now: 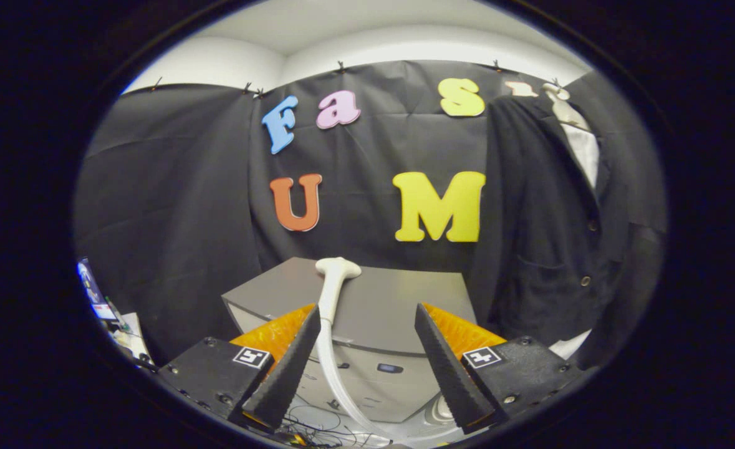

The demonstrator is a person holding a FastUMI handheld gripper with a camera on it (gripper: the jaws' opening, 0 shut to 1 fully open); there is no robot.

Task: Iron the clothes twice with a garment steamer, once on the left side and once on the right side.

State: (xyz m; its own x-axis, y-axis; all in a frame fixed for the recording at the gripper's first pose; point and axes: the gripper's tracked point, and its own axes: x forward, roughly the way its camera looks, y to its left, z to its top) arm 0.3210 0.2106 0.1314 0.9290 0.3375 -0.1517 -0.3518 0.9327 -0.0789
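While jaws gape, steamer head [337, 269] just ahead, untouched

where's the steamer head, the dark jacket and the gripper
steamer head [338, 268]: gripper view, on its flat top end, beyond the fingers.
dark jacket [542, 218]: gripper view, on its front panel, hanging to the right.
gripper [363, 315]: gripper view, midway between the tips, jaws open, holding nothing.

Grey cabinet [398, 305] sits dead ahead at twelve o'clock, flat top facing up, drawer fronts below. Down at six o'clock, tangled cables [317, 430] sprawl on the floor. Over at nine o'clock, cluttered papers [115, 321] lean against the black cloth wall [174, 206].
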